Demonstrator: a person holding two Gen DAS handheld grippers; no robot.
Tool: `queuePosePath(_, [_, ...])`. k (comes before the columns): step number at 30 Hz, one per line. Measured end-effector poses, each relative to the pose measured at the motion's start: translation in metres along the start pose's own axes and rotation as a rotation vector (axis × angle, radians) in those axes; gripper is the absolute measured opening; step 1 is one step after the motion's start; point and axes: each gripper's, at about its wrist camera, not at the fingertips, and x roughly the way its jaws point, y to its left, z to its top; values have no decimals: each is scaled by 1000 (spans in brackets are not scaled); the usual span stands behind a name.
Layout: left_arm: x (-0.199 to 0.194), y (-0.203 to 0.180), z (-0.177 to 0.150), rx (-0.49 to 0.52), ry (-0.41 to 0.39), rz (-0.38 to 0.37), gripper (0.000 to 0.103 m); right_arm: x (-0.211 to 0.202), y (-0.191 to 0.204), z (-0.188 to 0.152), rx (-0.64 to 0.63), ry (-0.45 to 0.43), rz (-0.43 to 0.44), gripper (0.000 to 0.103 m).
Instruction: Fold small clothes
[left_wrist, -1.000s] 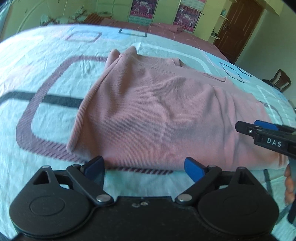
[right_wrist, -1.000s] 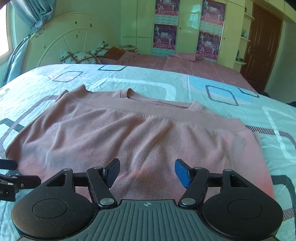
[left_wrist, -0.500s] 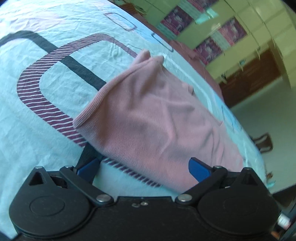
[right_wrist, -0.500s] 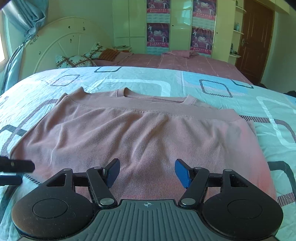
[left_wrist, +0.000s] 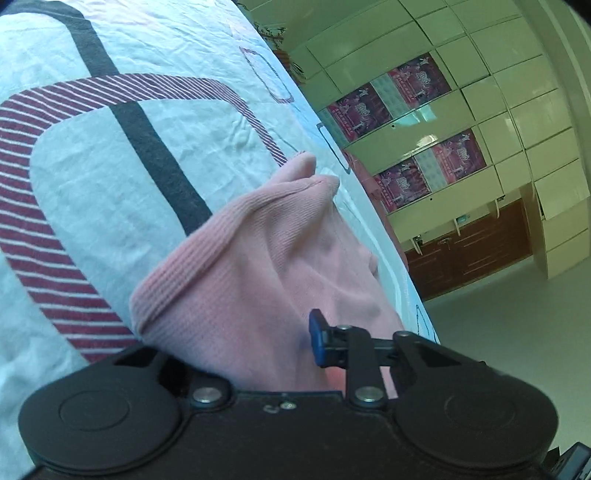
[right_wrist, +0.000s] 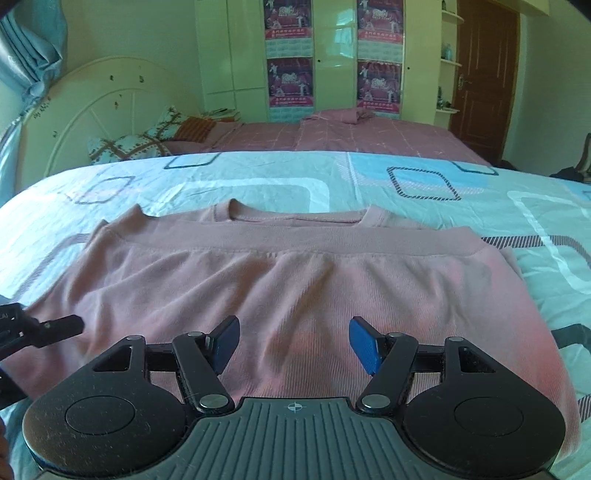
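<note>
Left wrist view, left tongs (left_wrist: 236, 343): tilted hard over; pink cloth fills the gap and covers the left finger, only the right blue pad (left_wrist: 317, 341) shows; they look clamped on the cloth, though the hidden finger leaves some doubt.
Left wrist view, pink top (left_wrist: 258, 273): its ribbed left corner is bunched and raised off the bed sheet (left_wrist: 92, 177), the folded edge running away toward a small peak.
Left wrist view, room: bare patterned sheet lies open to the left; wardrobe doors (left_wrist: 498, 92) with posters stand well beyond the bed's far edge.
Right wrist view, right tongs (right_wrist: 293, 345): fingers apart, hovering over the near edge of the top, holding nothing.
Right wrist view, pink top (right_wrist: 295, 280): lies on the bed folded in half, hem band across the neckline; right edge flat, left edge near the left tongs (right_wrist: 55, 326).
Right wrist view, room: open sheet (right_wrist: 480, 206) beyond and to the right of the top.
</note>
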Motion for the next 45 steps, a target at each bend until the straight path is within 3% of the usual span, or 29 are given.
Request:
queuePosePath(2, [2,-1,1,15,-6,-5,23,11,1,-5,0,31,-5,65])
queuePosePath(3, [3,-3,1,22,-6,-3,18,20,2,-11,-12,61,-12,66])
queuePosePath(6, [1,-1,3,15,-1,-3,13,24,10,-24,-72,23,-43,68])
queuePosePath(14, [-12,-19,3,77,-40,-12,10,27,13,-23,-79,30,-60,70])
queuePosePath(20, [-25,-85,-6,325,-99,-44,10,13,-18,-9,50,9,43,70])
queuePosePath(24, [-18,-146,-28,497,-91,-113,10,-8,-55,-2,146,-16,96,70])
queuePosePath(29, [16,-216,-83,686,0,-229,10,-33,-115,-2,199,-47,36,70])
queuePosePath(32, [44,-241,-133,794,101,-268,10,-47,-160,-10,251,-56,-27,70])
queuePosePath(34, [67,-248,-172,881,209,-259,11,-57,-190,-19,294,-55,-74,70])
queuePosePath(37, [89,-241,-218,992,350,-202,23,-68,-230,-29,358,-47,-120,70])
queuePosePath(41, [72,-229,-235,1053,361,-204,41,-85,-255,-33,398,-63,-78,70])
queuePosePath(43, [59,-224,-232,1049,366,-215,62,-91,-257,-30,407,-80,-21,70])
queuePosePath(45, [48,-219,-225,1060,347,-202,64,-94,-254,-25,425,-92,60,70])
